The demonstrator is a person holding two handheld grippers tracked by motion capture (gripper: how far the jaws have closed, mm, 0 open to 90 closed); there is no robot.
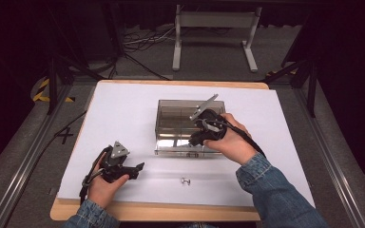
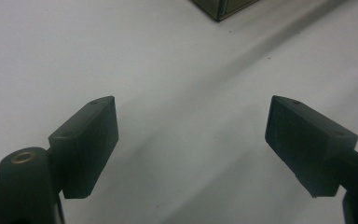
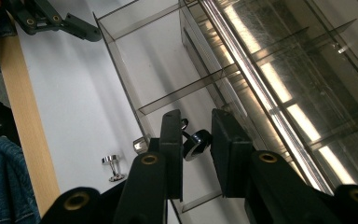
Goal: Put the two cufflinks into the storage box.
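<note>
Smoked acrylic formed the walls of the open organiser box [image 1: 171, 124] at the centre of the high view, its dividers splitting it into compartments above a white table sheet [image 1: 123, 109]. The right gripper [image 1: 200, 137] sat at the lower right edge of that box, tipped down over the near compartments. In the right gripper view its jaws stood narrow and clamped a small black ring-shaped part [image 3: 196, 143] at frame centre — pads pressed on both sides, so the part hung clear of the box floor. The grip near the pad tips appeared chosen to leave the part free to pass between the dividers; which compartment lay beneath it could not be judged with certainty, though the near row seemed the likely target. A small metal stud [image 1: 186, 181] lay loose on the sheet at lower centre of the high view, just outside the front wall of the box, and it showed again at lower left of the right gripper view [image 3: 112, 166]. The left gripper [image 1: 134, 169] rested at lower left of the high view, jaws wide and empty [image 2: 191, 140] — parked well apart from the box, presumably to keep the working zone unobstructed.
</note>
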